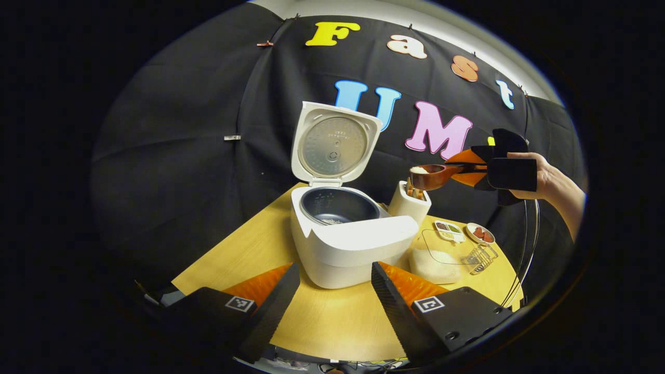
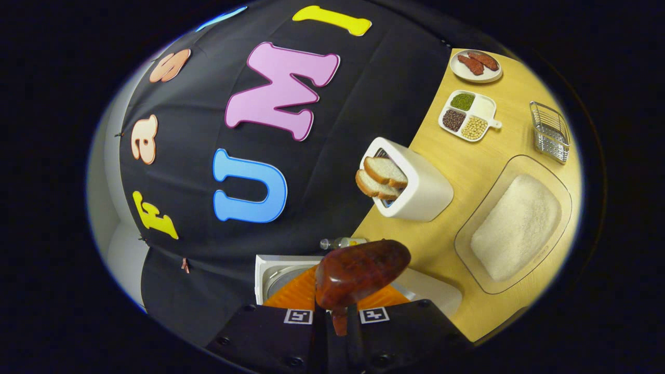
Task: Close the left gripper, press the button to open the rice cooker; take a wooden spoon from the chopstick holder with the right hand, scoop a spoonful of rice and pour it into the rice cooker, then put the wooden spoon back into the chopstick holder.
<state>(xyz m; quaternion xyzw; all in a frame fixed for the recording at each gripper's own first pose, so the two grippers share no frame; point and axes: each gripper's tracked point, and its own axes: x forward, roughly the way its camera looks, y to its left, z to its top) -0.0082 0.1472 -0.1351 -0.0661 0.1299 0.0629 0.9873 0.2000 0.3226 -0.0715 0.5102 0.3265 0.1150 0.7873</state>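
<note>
Right gripper (image 2: 340, 317), clamped on the handle of the wooden spoon (image 2: 361, 272); in the left gripper view the same gripper (image 1: 467, 167) is held aloft by a hand (image 1: 545, 176), well above the desk (image 1: 332, 322). The spoon's bowl (image 1: 431, 175) is kept level, apparently so that the white rice visible in it does not spill. It hangs above the white holder (image 1: 413, 200), just beside the rice cooker (image 1: 348, 234), so the scoop seems done and the pour not yet made. The cooker's lid (image 1: 335, 143) stands upright, exposing the dark inner pot (image 1: 337, 205); a little rice seems to lie at its bottom. Left gripper (image 1: 332, 291), jaws wide apart and holding nothing, rests low before the cooker, clear of the pouring path. The clear tray of rice (image 2: 514, 226) lies on the desk by the holder. Beyond it are a divided dish of beans (image 2: 470, 114), a small plate (image 2: 475, 65) and a wire basket (image 2: 549, 131).
</note>
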